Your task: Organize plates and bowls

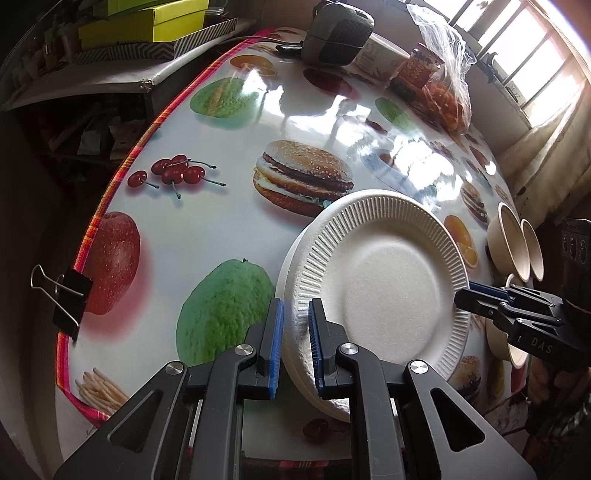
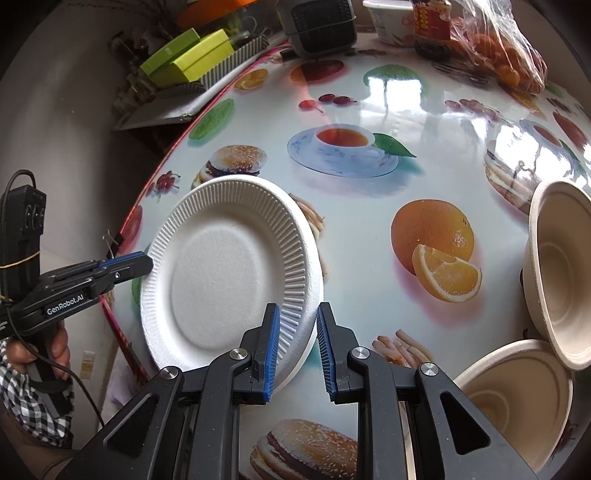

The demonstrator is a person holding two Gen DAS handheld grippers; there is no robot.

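A small stack of white foam plates (image 1: 384,280) with ribbed rims sits over the fruit-print table (image 1: 207,236). My left gripper (image 1: 295,302) is shut on the stack's near-left rim. At the far right rim, my right gripper (image 1: 461,295) clamps the opposite edge. In the right wrist view the plates (image 2: 221,266) fill the left half, with the right gripper (image 2: 298,306) closed on their right rim and the left gripper (image 2: 147,263) biting the left rim. Beige bowls (image 2: 554,273) stand to the right, one tipped on its side above another (image 2: 517,391).
The bowls (image 1: 511,243) cluster by the table's right edge. A black binder clip (image 1: 62,295) grips the red-trimmed left edge. At the back stand a grey device (image 1: 336,33), a jar (image 1: 417,70) and a plastic bag of orange fruit (image 1: 447,96). Green boxes (image 1: 147,22) lie beyond the table.
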